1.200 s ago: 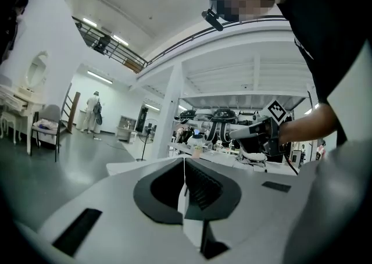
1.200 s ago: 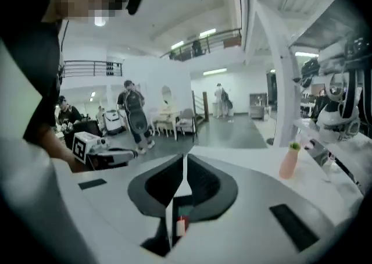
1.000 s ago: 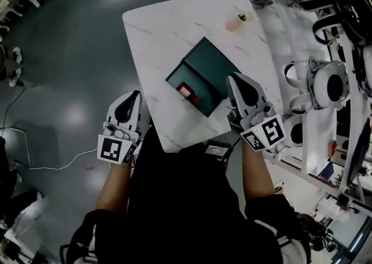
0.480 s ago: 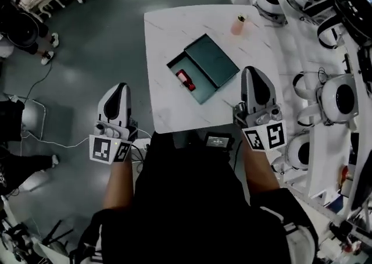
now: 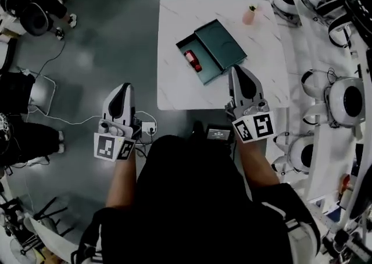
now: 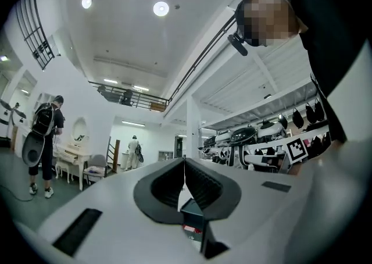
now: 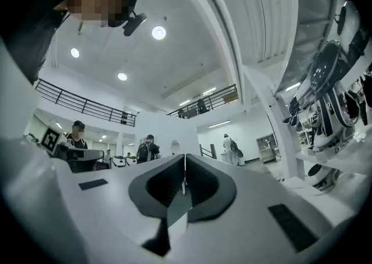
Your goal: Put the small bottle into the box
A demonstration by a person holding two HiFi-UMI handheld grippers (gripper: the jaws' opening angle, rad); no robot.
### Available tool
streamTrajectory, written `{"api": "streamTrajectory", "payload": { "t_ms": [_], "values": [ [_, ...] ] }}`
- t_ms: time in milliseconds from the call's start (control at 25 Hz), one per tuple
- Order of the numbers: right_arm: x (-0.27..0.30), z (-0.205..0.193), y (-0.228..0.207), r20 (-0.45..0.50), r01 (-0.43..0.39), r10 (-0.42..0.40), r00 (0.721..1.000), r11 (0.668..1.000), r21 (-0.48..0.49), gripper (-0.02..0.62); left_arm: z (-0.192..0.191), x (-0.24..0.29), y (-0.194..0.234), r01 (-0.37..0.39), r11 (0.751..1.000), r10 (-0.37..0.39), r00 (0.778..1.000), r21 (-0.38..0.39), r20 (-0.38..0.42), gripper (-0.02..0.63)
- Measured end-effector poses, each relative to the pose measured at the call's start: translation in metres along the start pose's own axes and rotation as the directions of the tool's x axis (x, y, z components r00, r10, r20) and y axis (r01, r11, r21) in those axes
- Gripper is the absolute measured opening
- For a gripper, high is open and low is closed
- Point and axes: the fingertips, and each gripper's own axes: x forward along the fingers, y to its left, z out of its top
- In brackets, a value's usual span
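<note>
A small red bottle (image 5: 192, 60) lies inside the open dark green box (image 5: 204, 70), whose lid (image 5: 221, 43) lies beside it on the white marble table (image 5: 174, 91). My right gripper (image 5: 236, 70) is shut and empty, its tip over the table just short of the box's near corner. My left gripper (image 5: 124, 86) is shut and empty too, hanging over the floor left of the table. In the left gripper view the jaws (image 6: 184, 167) meet in a line, and the box (image 6: 192, 222) shows below them. The right gripper view shows its jaws (image 7: 185, 164) pressed together.
A pink bottle (image 5: 250, 15) stands at the table's far right corner. Racks of white headsets (image 5: 343, 97) line the right side. A small device (image 5: 218, 134) sits below the table's near edge, a power strip (image 5: 148, 129) on the floor. People and chairs (image 5: 32, 15) are at the far left.
Both grippers have drawn back from the table toward the person. The right gripper, earlier over the box's near edge, is now short of it. The box and bottle have not moved.
</note>
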Motion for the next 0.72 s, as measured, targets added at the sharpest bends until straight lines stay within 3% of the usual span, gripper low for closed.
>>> {"api": "streamTrajectory", "payload": {
  "t_ms": [240, 480, 720],
  "values": [
    [-0.028, -0.019, 0.035, -0.053, 0.009, -0.008, 0.999, 1.0, 0.021, 0.034, -0.018, -0.044, -0.02, 0.022, 0.999, -0.025, 0.997, -0.033, -0.074, 0.018],
    [-0.084, -0.017, 0.089, -0.1, 0.003, -0.008, 0.995, 0.999, -0.042, 0.034, -0.03, -0.111, -0.051, 0.052, 0.995, -0.06, 0.993, -0.085, -0.097, 0.018],
    [-0.151, -0.02, 0.136, -0.167, 0.01, -0.023, 0.986, 0.997, -0.078, 0.034, -0.031, -0.18, -0.071, -0.004, 0.996, -0.007, 0.993, -0.094, -0.12, 0.018]
  ]
}}
